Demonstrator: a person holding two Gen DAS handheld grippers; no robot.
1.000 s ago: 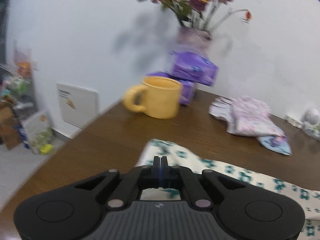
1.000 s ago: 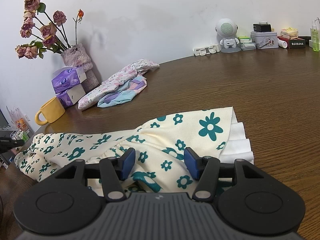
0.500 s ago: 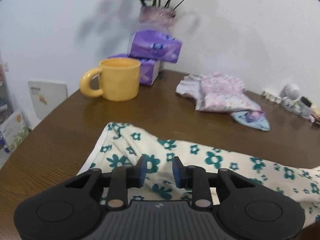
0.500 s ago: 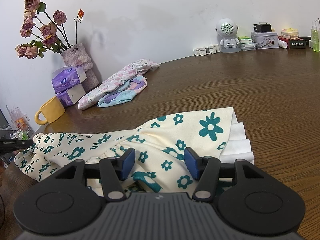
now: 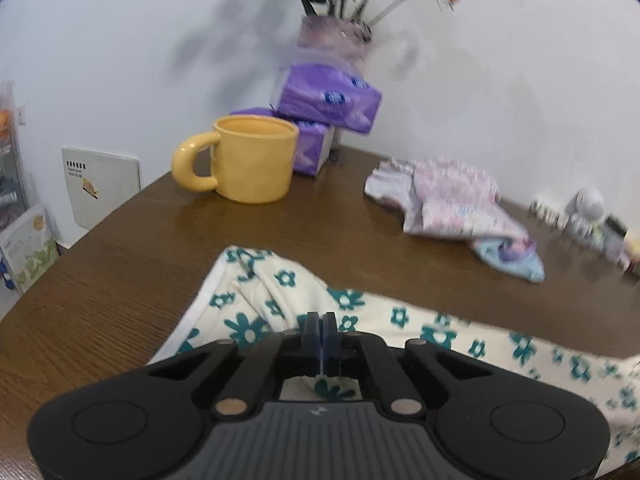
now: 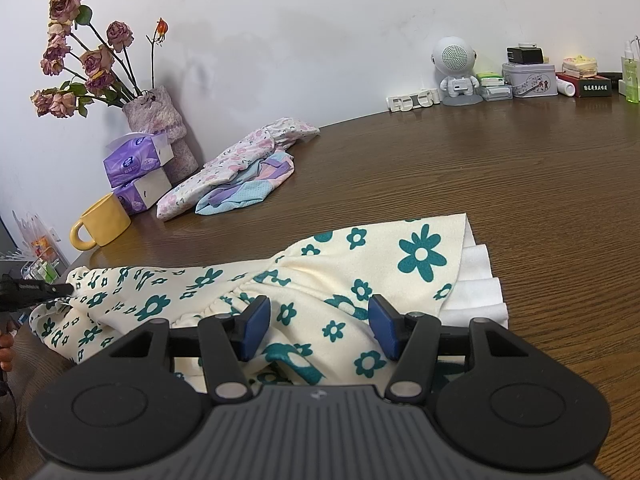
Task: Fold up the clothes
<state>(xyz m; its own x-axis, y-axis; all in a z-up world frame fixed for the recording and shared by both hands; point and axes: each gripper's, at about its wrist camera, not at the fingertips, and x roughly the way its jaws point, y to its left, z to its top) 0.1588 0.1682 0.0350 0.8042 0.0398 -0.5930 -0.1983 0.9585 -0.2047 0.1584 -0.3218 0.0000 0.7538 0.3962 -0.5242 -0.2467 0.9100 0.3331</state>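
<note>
Left gripper (image 5: 320, 322) clenches the floral garment (image 5: 280, 300); right gripper (image 6: 318, 326) hovers released over its hem; only the right view shows the speaker (image 6: 456, 68) at one o'clock.

This looks like a lived-in room of a home, set around a dark brown wood-grain table (image 6: 500, 168) pushed against a plain white wall (image 6: 300, 32). At the table's far left corner stands a mottled pink vase of dried roses (image 6: 156, 120), with two purple tissue packs (image 6: 138, 170) stacked in front of it and a yellow ceramic mug (image 6: 102, 226) beside those. Along the table's back edge sit a small white robot-shaped speaker (image 6: 456, 68), a printed tin (image 6: 528, 80) and other household oddments.
</note>
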